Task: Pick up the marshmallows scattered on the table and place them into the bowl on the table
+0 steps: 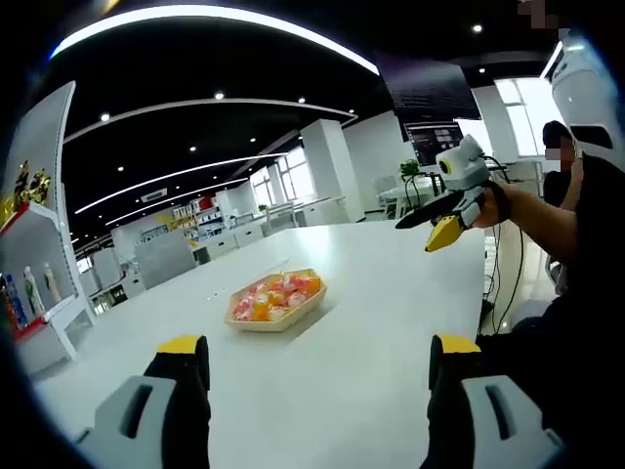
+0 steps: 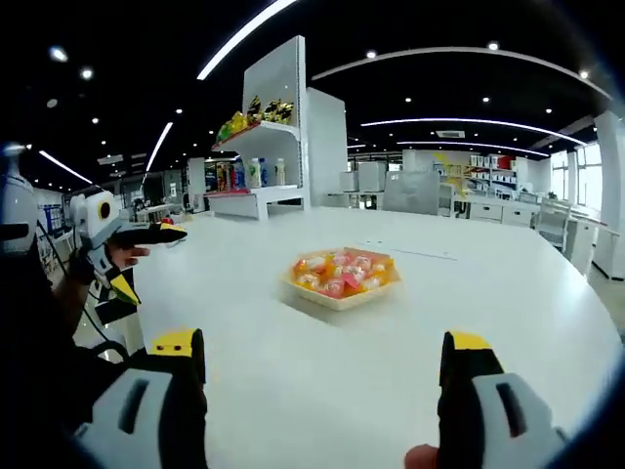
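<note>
One white surface [image 1: 391,293] holds one shallow bowl [image 1: 277,299]. The bowl contains a heap of pink, orange and white marshmallows [image 1: 273,295], too small and crowded to count. Two claws show: the left claw [image 1: 320,354] and the right claw [image 2: 320,350].

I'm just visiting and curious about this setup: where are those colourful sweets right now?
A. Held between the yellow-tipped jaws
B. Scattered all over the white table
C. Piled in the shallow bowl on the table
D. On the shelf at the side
C: the pink, orange and yellow marshmallows sit heaped inside the bowl on the white table, and both grippers' jaws stand open with nothing between them.
</note>
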The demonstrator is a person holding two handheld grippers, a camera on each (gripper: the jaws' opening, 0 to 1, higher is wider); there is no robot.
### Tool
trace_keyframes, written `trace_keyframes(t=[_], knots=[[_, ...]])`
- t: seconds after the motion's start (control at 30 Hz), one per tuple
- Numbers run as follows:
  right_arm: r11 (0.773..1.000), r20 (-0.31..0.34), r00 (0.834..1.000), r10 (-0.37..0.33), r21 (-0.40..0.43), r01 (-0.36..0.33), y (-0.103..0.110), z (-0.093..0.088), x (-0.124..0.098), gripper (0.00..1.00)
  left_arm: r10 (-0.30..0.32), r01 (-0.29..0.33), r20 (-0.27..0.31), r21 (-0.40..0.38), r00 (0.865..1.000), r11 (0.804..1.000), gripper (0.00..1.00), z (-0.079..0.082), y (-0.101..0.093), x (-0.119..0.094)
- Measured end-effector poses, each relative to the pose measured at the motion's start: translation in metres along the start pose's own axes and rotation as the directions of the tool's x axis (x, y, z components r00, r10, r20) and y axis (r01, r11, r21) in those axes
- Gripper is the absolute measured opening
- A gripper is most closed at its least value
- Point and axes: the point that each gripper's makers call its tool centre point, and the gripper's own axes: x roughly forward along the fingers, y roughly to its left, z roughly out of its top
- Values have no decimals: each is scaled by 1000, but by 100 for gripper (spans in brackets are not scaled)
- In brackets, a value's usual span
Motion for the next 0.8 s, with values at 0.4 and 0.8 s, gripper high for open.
trace_keyframes(t=[0.4, 0.8], knots=[[1000, 32, 999, -21, 11, 21, -10, 2, -49, 97, -3, 3, -9, 26, 1000, 1000, 92, 7, -12, -9], [1000, 12, 1000, -10, -26, 11, -6, 3, -39, 97, 11, -11, -8, 23, 1000, 1000, 92, 7, -7, -12]])
